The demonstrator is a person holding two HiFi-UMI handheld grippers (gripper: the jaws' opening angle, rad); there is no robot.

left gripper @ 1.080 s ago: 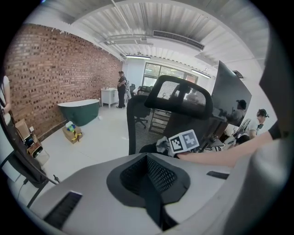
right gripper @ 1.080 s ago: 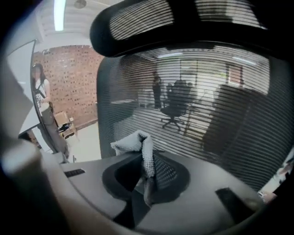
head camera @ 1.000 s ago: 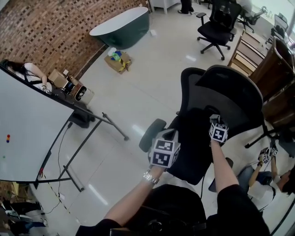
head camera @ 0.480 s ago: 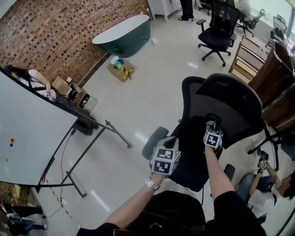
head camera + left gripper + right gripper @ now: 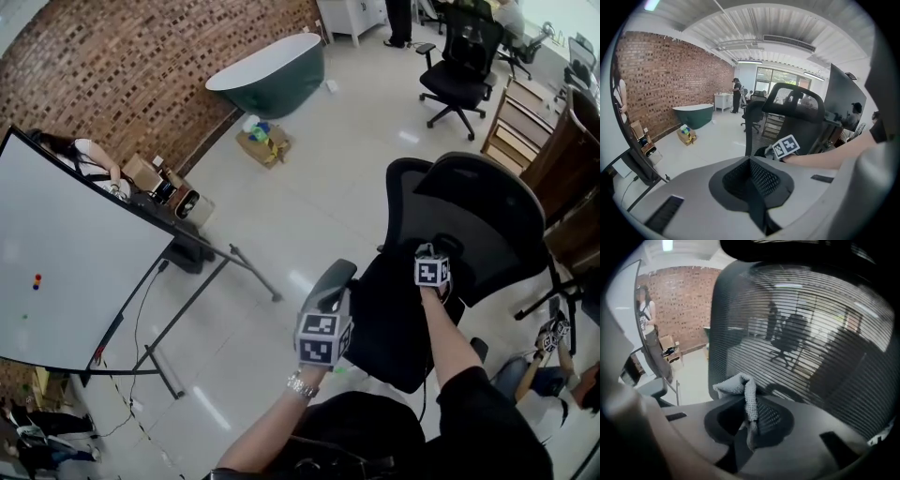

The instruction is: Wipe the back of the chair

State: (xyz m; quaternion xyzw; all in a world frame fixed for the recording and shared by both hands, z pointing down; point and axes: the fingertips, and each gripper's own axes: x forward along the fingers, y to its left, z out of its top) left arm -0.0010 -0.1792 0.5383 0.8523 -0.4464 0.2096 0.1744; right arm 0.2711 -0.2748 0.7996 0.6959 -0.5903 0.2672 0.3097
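Note:
A black mesh office chair (image 5: 487, 211) stands at the right of the head view, its back turned toward me. My right gripper (image 5: 434, 261) presses against the lower middle of that back, shut on a grey cloth (image 5: 744, 392). In the right gripper view the cloth sticks up out of the jaws and the mesh back (image 5: 806, 329) fills the frame just beyond it. My left gripper (image 5: 328, 321) hangs lower left, beside the chair's armrest (image 5: 334, 281), shut with nothing in it. From the left gripper (image 5: 751, 163) view, the chair (image 5: 792, 110) and the right gripper's marker cube (image 5: 786, 146) show ahead.
A whiteboard on a wheeled stand (image 5: 70, 267) is at the left, with a person (image 5: 89, 155) behind it. A green bathtub (image 5: 269, 61), a cardboard box (image 5: 265, 142) and a second office chair (image 5: 459, 80) lie farther off. Wooden furniture (image 5: 567, 155) stands right; someone crouches at lower right (image 5: 548, 361).
My right gripper has slid the cloth a little leftward across the lower chair back. My left gripper has sunk lower and slightly away from the chair. The head view has shifted.

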